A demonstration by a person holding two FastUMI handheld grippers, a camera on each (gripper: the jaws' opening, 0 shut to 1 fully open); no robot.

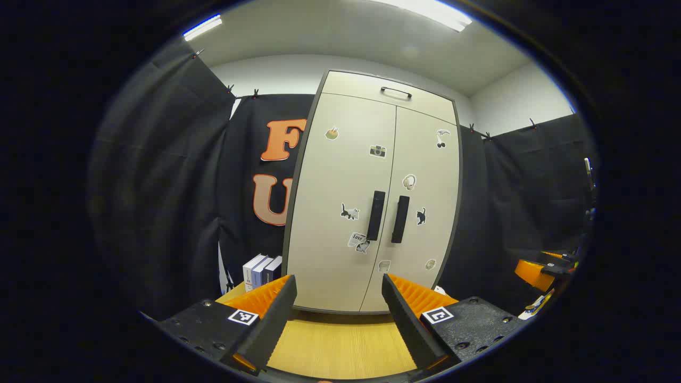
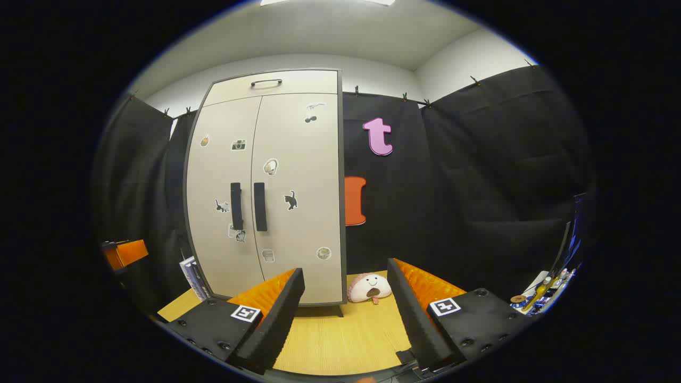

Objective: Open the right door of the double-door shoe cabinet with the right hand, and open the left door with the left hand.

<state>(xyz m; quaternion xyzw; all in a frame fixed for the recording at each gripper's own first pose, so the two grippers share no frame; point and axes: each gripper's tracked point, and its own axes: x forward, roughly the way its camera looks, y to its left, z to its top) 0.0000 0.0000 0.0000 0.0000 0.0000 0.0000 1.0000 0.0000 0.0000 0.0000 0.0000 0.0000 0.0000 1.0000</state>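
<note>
I keep both grippers' fingers wide and holding nothing, and the upright black right door handle (image 2: pixel 259 206) lies ahead, left of my right gripper (image 2: pixel 346 295).

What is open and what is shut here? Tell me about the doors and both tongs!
Left door: shut.
Right door: shut.
Top drawer: shut.
Left tongs: open, holding nothing, away from the cabinet.
Right tongs: open, holding nothing, away from the cabinet.
Books: upright beside the cabinet.
Plush toy: lying on the table.
</note>
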